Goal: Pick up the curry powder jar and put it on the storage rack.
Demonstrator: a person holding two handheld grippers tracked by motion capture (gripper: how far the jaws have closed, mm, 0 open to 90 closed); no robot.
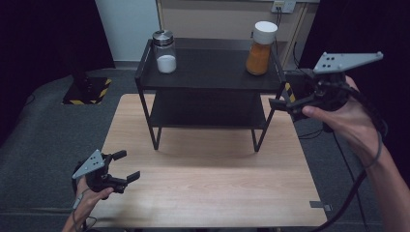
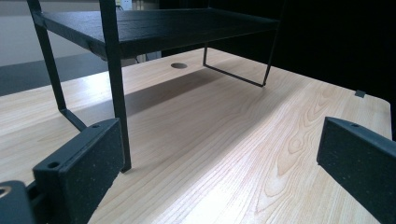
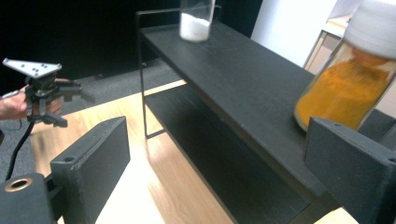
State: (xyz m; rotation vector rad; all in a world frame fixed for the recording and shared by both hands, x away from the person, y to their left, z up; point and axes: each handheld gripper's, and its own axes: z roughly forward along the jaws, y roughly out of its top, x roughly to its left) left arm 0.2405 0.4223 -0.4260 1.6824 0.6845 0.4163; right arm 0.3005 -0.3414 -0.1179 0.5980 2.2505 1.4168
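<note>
The right gripper hangs at the right end of the black two-tier shelf rack, its jaws spread wide with nothing between them, and the jar of orange powder stands just beyond it, up and to the far left of the fingertips. In the right gripper view that jar sits close above the right-hand jaw, so the reach looks aimed at it. The jar is upright with a white cap, its long axis vertical, at the right end of the top tier; a level approach from the right side would put the jaws to either side of its body. The right hand is far nearer to it than the left. The left gripper is held low over the near left corner of the desk, jaws also apart and empty, well away from the rack. A glass jar of white powder with a metal lid stands at the left end of the same tier, well apart from the orange one. The desk is pale wood grain; the lower tier lies bare, and grey carpet and dark curtains surround the setup.
</note>
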